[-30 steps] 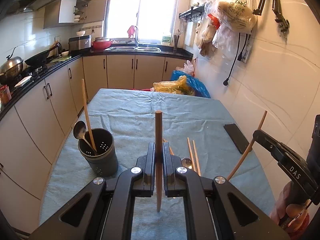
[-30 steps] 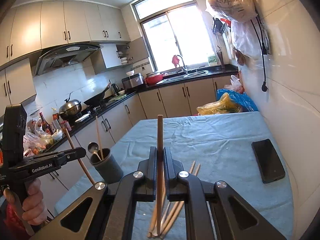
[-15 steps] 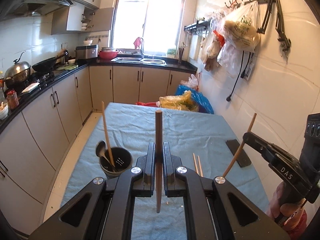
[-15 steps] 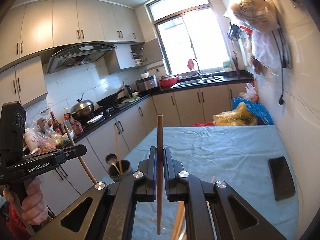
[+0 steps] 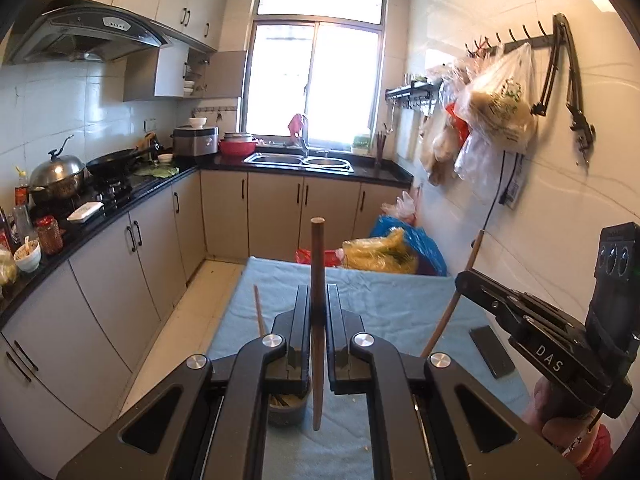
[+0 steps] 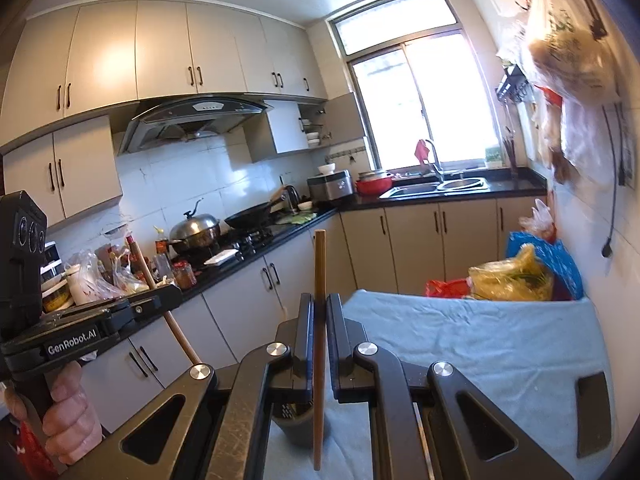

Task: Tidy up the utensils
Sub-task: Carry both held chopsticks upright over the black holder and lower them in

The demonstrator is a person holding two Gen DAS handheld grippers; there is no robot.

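My left gripper (image 5: 318,320) is shut on a dark wooden chopstick (image 5: 317,264) held upright, its lower tip just right of the grey utensil holder (image 5: 288,410), which sits below my jaws and is mostly hidden. A chopstick (image 5: 258,314) stands in the holder. My right gripper (image 6: 319,320) is shut on a lighter wooden chopstick (image 6: 319,272), also upright, its tip beside the holder (image 6: 298,426). Each gripper shows in the other's view: the right one (image 5: 464,280) and the left one (image 6: 172,292).
The table is covered by a blue cloth (image 5: 384,300). A black phone (image 5: 491,351) lies at its right side, also in the right wrist view (image 6: 594,414). Plastic bags (image 5: 384,256) stand beyond the far edge. Cabinets (image 5: 120,276) run along the left.
Both grippers have risen and tilted up with their chopsticks. The holder has slid from left of centre to under the jaws. The loose chopsticks and spoon on the cloth have left view.
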